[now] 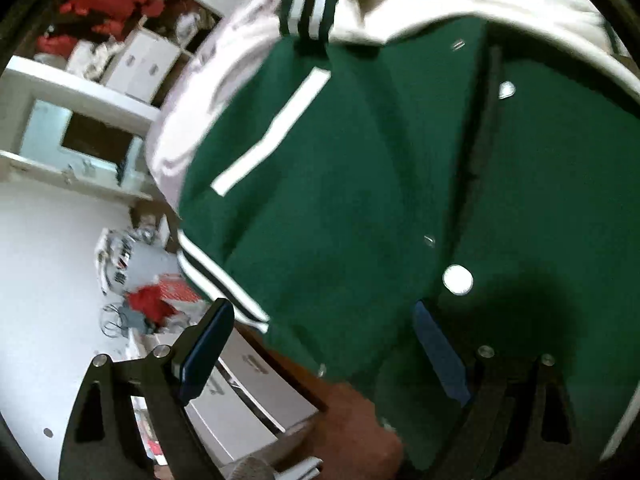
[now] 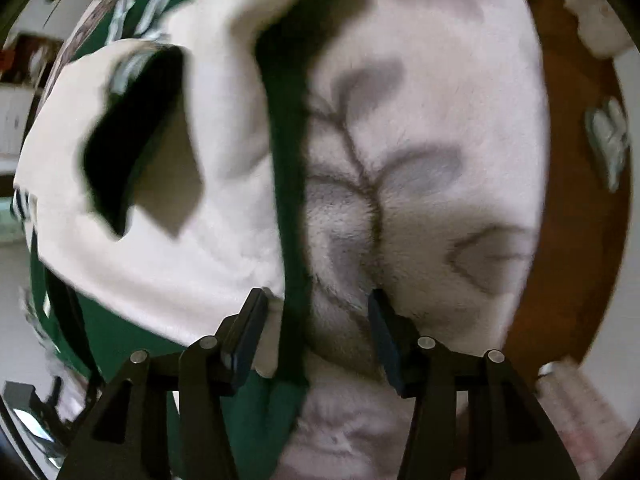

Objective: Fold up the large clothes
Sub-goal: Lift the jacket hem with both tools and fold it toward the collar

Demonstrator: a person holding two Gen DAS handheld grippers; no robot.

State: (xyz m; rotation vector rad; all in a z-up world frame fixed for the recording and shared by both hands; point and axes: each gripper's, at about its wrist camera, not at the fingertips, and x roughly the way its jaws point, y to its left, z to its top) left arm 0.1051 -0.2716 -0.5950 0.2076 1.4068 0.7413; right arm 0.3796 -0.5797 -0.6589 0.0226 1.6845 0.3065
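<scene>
A dark green varsity jacket (image 1: 360, 184) with white sleeves, white snap buttons and striped ribbing lies spread on a brown table (image 1: 352, 412). My left gripper (image 1: 324, 340) is open, low over the jacket's bottom hem near a snap button (image 1: 457, 279). In the right wrist view a white sleeve (image 2: 152, 248) and a green edge strip (image 2: 292, 200) of the jacket lie over a white fleece blanket with grey leaf print (image 2: 420, 184). My right gripper (image 2: 316, 320) is open, its jaws either side of the green strip. Both views are blurred.
White shelves with boxes and red items (image 1: 100, 40) stand at the left, past the table edge. A white box (image 1: 248, 392) sits below the table. The brown table edge (image 2: 576, 200) shows right of the blanket, with a small pale object (image 2: 608, 140) on it.
</scene>
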